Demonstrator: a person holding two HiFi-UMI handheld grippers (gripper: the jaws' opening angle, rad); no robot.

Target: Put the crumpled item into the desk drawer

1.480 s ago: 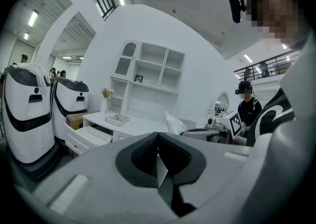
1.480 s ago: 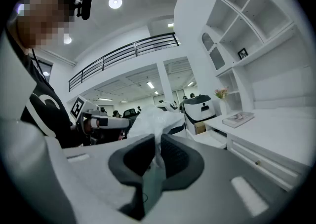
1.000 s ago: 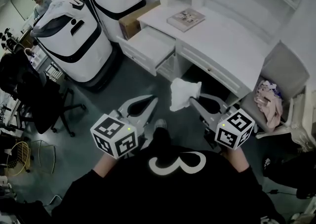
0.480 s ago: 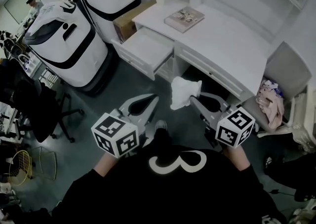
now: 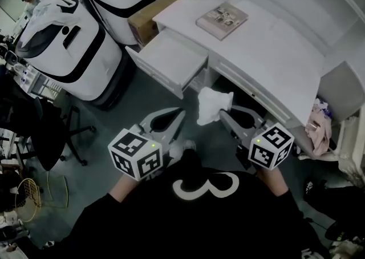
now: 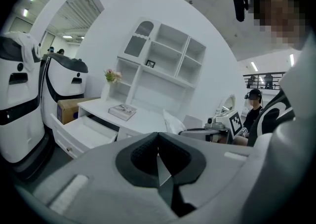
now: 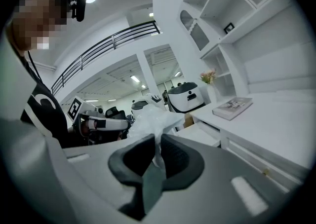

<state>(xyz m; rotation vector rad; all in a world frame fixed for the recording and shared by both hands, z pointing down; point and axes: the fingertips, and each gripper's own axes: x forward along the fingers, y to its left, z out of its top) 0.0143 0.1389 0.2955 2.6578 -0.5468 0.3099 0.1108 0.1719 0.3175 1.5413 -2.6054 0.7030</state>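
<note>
The crumpled white item (image 5: 213, 104) hangs in the air in front of the white desk (image 5: 274, 52), pinched at its lower edge by my right gripper (image 5: 223, 114), which is shut on it. In the right gripper view the crumpled item (image 7: 152, 119) bulges up from between the dark pads. My left gripper (image 5: 179, 113) is beside it on the left, shut with nothing in it. The desk drawer (image 5: 170, 58) stands pulled open, ahead and to the left of both grippers, and looks empty. The left gripper view shows the drawer (image 6: 84, 131) low on the left.
A book (image 5: 221, 19) lies on the desk top. Two large white-and-black machines (image 5: 65, 44) and a cardboard box (image 5: 149, 17) stand left of the drawer. A black office chair (image 5: 40, 132) is at the far left, and a heap of clothes (image 5: 319, 124) at the right.
The desk and the open drawer have drawn a little nearer in the head view. Both grippers keep their places, and the crumpled item stays in the right one.
</note>
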